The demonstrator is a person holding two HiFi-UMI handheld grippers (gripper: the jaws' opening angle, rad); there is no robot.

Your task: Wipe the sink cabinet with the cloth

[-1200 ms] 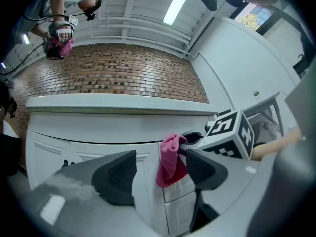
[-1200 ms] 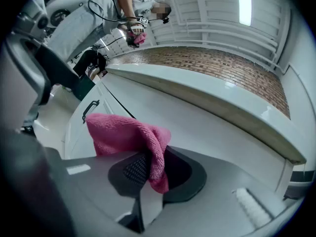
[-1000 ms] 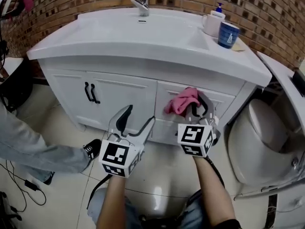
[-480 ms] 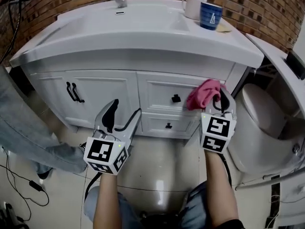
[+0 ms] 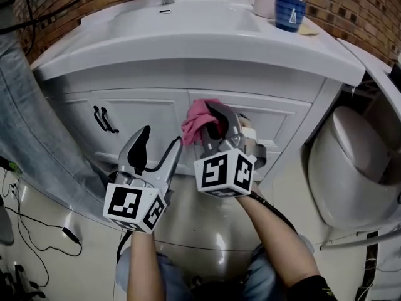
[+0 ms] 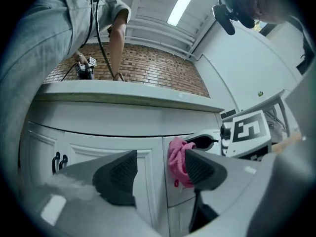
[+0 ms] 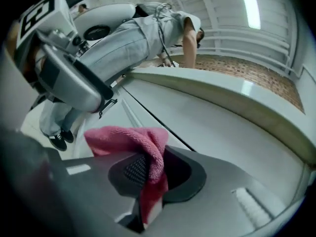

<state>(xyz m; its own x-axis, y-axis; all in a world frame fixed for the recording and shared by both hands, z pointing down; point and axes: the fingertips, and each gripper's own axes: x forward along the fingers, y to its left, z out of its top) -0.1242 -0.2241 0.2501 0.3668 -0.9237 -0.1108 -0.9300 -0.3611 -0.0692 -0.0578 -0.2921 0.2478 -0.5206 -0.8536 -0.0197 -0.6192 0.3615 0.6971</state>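
The crumpled pink terry cloth has slid left from the right drawer to the white sink cabinet's middle seam, hanging roughly vertical against the panel. The right gripper clamps it; the left gripper gapes empty.

No readable text, no brands, no numbers, no signs in view

Bathroom: white sink cabinet, toilet, brick-tiled wall
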